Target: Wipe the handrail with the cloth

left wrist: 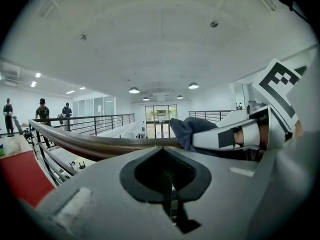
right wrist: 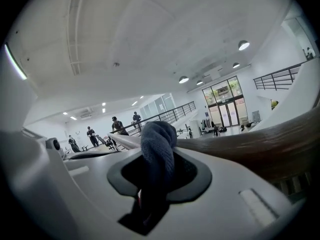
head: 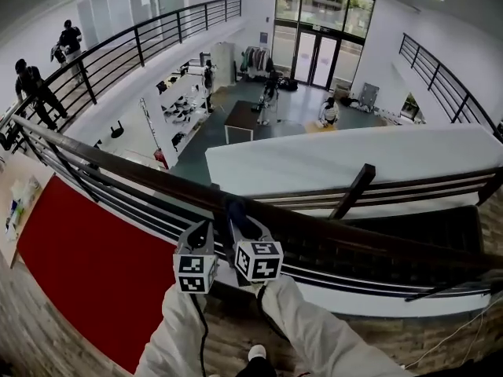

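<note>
Navy cloth (right wrist: pixel 157 151) is wadded up in the right gripper (right wrist: pixel 152 194), whose jaws are clamped hard on the bunched middle; the loose end pokes out past the tips and, by the look of it, rests right on top of the handrail (head: pixel 134 167). The left gripper (left wrist: pixel 170 194) sits just beside it on the near side of the handrail, a touch below the top edge; its jaws are pressed together with nothing between them, and it doesn't seem to be touching the rail.

Handling-wise I'd guess the cloth is light, soft and floppy, so it'll fold round the rail's curve easily; the rail looks like smooth, rigid polished wood, so it should glide rather than snag. Gripping the bunched middle seems right to me, since it leaves a free fold to drag along. It'll want steady downward pressure though; too light and it just skims, and if it slips out it goes over the far side.
</note>
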Demonstrator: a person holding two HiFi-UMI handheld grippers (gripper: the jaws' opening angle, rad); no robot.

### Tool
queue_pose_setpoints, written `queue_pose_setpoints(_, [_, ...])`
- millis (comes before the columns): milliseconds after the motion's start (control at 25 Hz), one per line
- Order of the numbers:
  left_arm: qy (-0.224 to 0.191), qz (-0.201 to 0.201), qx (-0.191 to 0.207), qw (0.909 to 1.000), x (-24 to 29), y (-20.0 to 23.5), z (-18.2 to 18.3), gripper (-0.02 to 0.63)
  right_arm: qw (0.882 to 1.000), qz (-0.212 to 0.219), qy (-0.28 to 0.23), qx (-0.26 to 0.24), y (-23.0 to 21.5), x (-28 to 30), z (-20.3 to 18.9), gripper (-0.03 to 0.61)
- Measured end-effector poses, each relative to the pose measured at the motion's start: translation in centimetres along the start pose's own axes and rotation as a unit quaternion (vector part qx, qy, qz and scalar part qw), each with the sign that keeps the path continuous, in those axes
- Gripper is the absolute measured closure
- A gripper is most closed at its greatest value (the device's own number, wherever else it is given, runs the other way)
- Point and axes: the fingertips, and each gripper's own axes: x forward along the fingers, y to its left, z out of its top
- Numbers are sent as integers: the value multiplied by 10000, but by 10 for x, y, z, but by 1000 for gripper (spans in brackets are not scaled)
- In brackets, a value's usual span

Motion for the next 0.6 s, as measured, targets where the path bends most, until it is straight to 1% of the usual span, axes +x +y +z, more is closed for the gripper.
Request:
queue_pose_setpoints(240, [0,-47,-104,9999,5,9,-3,612,9992,-143,207,-308,5,20,-11,483])
queue_pose_setpoints(360, [25,-73,-32,10000,5,-1,-2,612,9988,-187,258,-369,-3,16,-12,482])
queue_pose_setpoints(520, [118,-138,44,9998,5,-13,-10,611,9986,-238,270,-398,-11,6,-16,482])
queue_pose_setpoints(600, [156,-196,72,9997,7,-30,-10,612,9986,-260,254,-386,-23,-5,-13,480])
